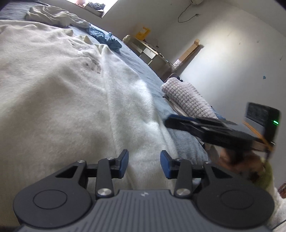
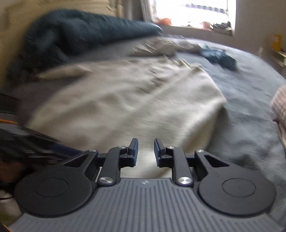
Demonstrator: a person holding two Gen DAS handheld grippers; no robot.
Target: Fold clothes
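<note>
A fluffy white sweater (image 1: pixel 71 85) lies spread over the blue bed sheet (image 1: pixel 143 67). My left gripper (image 1: pixel 144 163) hovers just above the sweater's near part, near its right edge. Its blue pads (image 1: pixel 123 162) stand apart with nothing between them. My right gripper (image 1: pixel 168 122) reaches in from the right over the sheet, blurred, close to the sweater's right edge. In the right wrist view the sweater (image 2: pixel 134 100) fills the middle. There my right gripper (image 2: pixel 146 151) shows a narrow gap over the sweater's near hem, with nothing held. The left gripper (image 2: pixel 26 148) is a dark blur at the left.
A folded houndstooth garment (image 1: pixel 185 100) sits on a pile at the bed's right edge. A crumpled blue garment (image 1: pixel 105 37) and a rumpled pale cloth (image 1: pixel 53 16) lie farther back. A dark teal duvet (image 2: pixel 80 30) is heaped at the far left. A low shelf (image 1: pixel 152 51) stands by the wall.
</note>
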